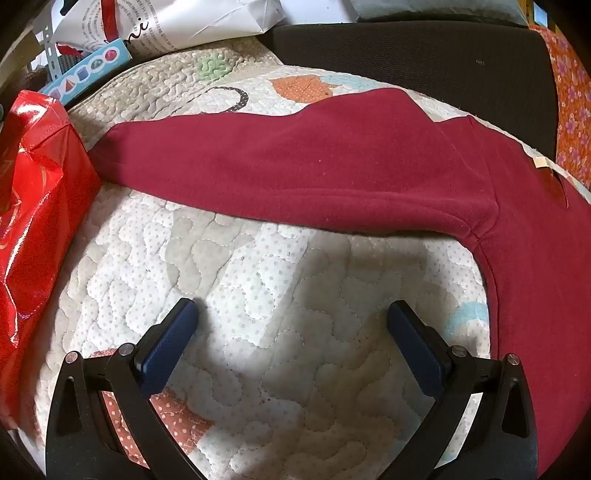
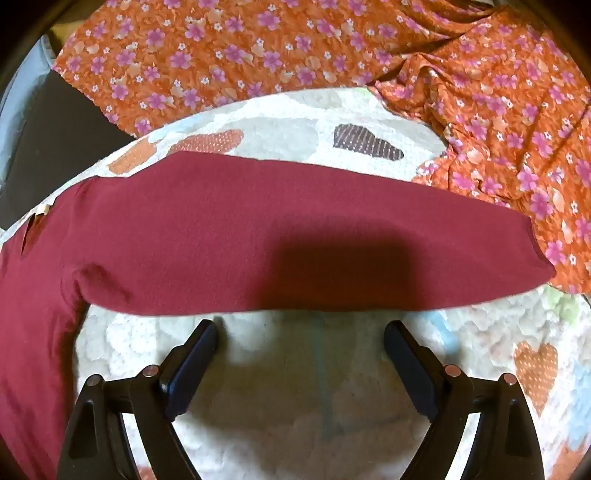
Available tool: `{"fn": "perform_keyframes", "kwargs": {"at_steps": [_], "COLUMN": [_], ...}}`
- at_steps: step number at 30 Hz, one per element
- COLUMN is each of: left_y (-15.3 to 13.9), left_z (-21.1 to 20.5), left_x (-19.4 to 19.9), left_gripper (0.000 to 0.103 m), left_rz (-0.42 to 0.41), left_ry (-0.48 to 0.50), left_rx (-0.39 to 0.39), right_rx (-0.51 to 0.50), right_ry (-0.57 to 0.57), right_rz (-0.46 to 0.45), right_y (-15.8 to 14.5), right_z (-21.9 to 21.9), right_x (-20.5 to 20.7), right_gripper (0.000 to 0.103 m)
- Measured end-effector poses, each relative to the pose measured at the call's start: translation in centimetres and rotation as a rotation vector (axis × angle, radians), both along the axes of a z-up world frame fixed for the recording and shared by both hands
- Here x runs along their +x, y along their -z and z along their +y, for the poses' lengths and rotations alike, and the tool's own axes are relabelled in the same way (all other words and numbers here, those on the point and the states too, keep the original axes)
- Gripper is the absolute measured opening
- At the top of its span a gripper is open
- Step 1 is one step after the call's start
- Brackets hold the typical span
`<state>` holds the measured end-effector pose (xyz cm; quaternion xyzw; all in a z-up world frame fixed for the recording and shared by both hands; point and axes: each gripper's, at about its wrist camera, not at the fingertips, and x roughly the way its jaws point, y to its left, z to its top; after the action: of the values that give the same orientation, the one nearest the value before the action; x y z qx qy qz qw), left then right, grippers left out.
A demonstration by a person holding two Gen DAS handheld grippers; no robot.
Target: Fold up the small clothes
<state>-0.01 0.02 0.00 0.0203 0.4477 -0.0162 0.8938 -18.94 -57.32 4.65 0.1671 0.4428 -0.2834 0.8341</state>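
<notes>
A dark red long-sleeved top (image 1: 332,162) lies flat on a quilted patterned mat (image 1: 258,295). In the left wrist view one sleeve stretches left and the body runs down the right side. My left gripper (image 1: 291,314) is open and empty, just short of the sleeve's near edge. In the right wrist view the other sleeve (image 2: 277,229) stretches right and the body hangs down at the left. My right gripper (image 2: 299,332) is open and empty, close below that sleeve's edge, over the mat (image 2: 295,406).
A shiny red gift bag (image 1: 33,206) stands at the mat's left edge, with a white bag (image 1: 177,26) and a blue box (image 1: 88,70) behind. A dark cushion (image 1: 406,55) lies beyond. An orange floral cloth (image 2: 295,48) lies bunched at the back and right.
</notes>
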Motion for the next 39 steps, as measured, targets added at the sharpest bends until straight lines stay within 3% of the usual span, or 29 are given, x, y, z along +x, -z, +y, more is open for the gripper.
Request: {"fn": "perform_keyframes", "kwargs": {"at_steps": [2,4,10,18,23,26,39], "left_y": [0.0,0.0,-1.2,-6.5,-7.7,-7.6,-6.1], "left_z": [0.1,0.3,0.1,-3.3,-7.4,-8.8,-12.6], "left_x": [0.0,-0.2,-1.4,-3.5,-6.1,-7.2,-7.4], "left_gripper": [0.103,0.103,0.102,0.102,0.102,0.102,0.102], "left_rz": [0.011,0.021,0.095,-0.027,-0.069,-0.094,-0.052], "left_ry": [0.000,-0.004,-0.040,0.041,0.105,0.141,0.200], "left_rx": [-0.018,-0.019,-0.011,-0.073,-0.020,0.023,-0.002], "right_rx": [0.016,0.013,-0.075,-0.057,-0.120,-0.117,-0.013], "right_ry": [-0.011,-0.029,-0.111,-0.241,-0.271,-0.306,-0.298], "right_rz": [-0.017,-0.109,-0.207,-0.184,-0.159,-0.166,-0.181], "right_y": [-0.4,-1.1,-3.6,-5.4,-6.5,-6.5,-4.7], "right_z": [0.3,1.5,9.0,17.1,20.4,21.0,20.5], "right_x": [-0.4,-1.9,-3.8,-1.5,0.0,0.3,0.8], "right_gripper": [0.088,0.088,0.088,0.088,0.088,0.088,0.088]}}
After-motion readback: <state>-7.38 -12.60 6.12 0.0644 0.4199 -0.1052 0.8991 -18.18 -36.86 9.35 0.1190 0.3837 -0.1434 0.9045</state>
